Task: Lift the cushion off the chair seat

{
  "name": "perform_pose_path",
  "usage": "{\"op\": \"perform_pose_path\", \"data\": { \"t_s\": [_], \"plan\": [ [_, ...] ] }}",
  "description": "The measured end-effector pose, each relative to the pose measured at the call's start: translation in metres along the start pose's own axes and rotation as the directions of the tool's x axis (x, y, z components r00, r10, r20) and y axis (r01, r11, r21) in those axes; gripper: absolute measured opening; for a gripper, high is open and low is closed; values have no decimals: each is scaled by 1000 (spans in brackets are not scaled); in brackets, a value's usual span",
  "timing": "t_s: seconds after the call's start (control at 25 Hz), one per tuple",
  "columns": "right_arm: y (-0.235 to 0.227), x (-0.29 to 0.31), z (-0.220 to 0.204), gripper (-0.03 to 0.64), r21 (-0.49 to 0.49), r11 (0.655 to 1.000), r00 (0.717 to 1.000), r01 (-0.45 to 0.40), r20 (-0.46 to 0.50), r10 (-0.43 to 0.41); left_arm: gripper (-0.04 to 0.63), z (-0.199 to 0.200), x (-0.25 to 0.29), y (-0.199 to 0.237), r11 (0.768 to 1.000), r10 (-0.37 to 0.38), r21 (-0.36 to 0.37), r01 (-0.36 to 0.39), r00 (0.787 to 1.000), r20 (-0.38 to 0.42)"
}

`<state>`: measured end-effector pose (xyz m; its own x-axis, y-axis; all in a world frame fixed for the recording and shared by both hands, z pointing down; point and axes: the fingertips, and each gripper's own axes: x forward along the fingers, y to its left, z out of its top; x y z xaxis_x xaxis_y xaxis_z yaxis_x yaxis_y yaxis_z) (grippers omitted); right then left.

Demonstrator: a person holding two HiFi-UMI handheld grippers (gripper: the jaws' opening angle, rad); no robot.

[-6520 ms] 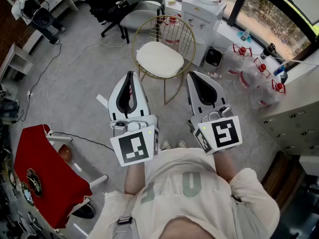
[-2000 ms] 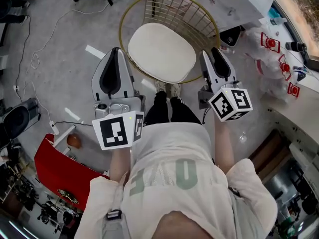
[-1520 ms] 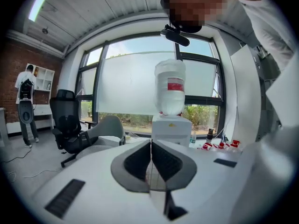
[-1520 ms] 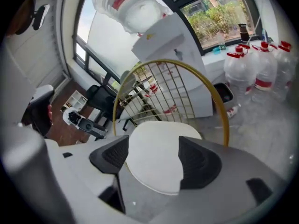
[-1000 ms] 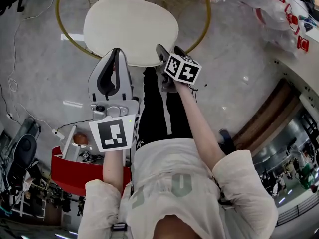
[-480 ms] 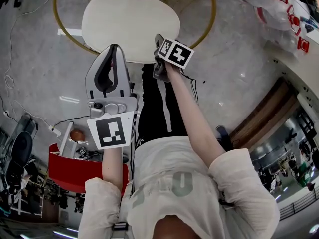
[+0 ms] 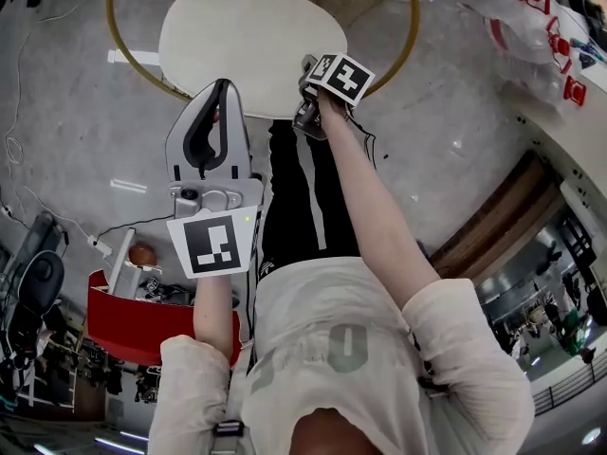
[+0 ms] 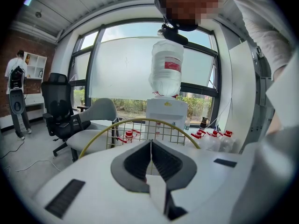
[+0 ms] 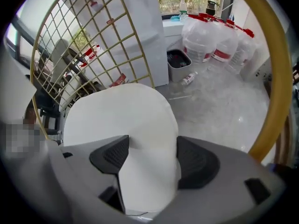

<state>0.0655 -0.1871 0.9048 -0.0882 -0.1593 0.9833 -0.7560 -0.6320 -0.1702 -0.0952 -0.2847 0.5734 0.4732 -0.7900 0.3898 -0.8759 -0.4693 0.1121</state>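
Right gripper (image 9: 148, 155) gapes around the cushion's (image 7: 247, 36) near edge. Left gripper's (image 8: 150, 146) pinched closed, empty; just beside the cushion.

Left tongs (image 8: 150, 144) sitting pressed together, empty, hanging back | right tongs (image 9: 153, 144) gaping wide apart | right arm (image 7: 365, 207) stretching forward, nearly straight, ahead of the left.

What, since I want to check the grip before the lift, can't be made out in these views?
- Grip: in the right gripper view the cushion lies between the right gripper's parted jaws; whether they press it is unclear.
- Head view: the marker cube hides those jaws.
- Chair seat: covered by the cushion in both views.
- Left gripper view: the shut left gripper's own body blocks the cushion.
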Motion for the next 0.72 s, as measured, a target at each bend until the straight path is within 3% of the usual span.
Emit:
{"op": "perform_pose_path", "data": {
  "t_s": [0.16,0.24,0.36,0.72],
  "plan": [
    [-2,-4,3,311,61,996,998,-67,-4,67,15,-4,1,3,1000,2,0,-2,1000,-8],
    [-5,-9,3,240,65,995,997,-72,4,71,15,-3,1,4,1000,6,-3,-6,1000,-6],
    [-8,-17,0,170,-17,997,997,-71,23,72,15,0,1,3,1000,7,-7,-7,1000,0],
    [3,-45,1,103,-138,967,974,-214,38,221,15,22,-9,1,1000,5,8,-5,999,31]
  ]
}}
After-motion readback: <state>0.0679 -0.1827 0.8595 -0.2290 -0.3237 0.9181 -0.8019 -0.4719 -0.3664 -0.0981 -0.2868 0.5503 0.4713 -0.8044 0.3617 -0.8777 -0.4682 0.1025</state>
